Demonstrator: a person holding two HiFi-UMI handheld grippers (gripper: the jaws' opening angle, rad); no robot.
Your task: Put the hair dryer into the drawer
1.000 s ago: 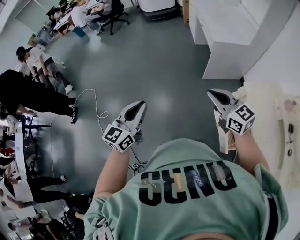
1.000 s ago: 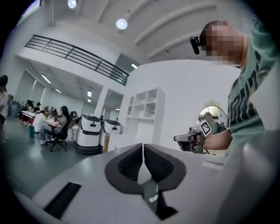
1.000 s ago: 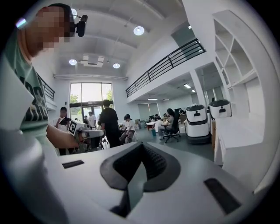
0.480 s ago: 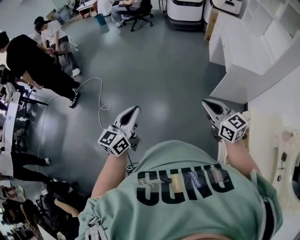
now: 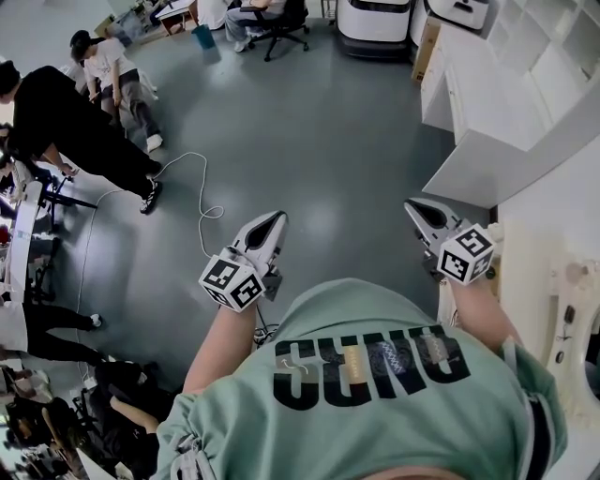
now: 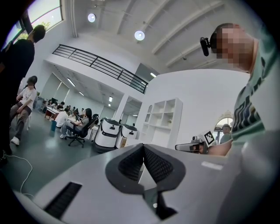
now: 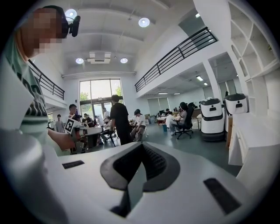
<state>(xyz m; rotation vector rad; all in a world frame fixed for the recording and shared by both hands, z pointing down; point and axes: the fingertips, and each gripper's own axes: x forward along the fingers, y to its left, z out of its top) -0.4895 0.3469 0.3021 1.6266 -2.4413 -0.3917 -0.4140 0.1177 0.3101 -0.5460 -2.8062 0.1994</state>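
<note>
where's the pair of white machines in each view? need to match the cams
Head view: white machines at the top edge, right of centre.
Left gripper view: left of centre, mid-height.
Right gripper view: right side, mid-height.
Shared landmark: black office chair, just left of the machines in every view.

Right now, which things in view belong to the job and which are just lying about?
Job:
- left gripper, shut, empty
- right gripper, shut, empty
- hair dryer and drawer: neither in view

Lying about:
- white cable
- office chair
- white shelf unit
- bystanders at left
</note>
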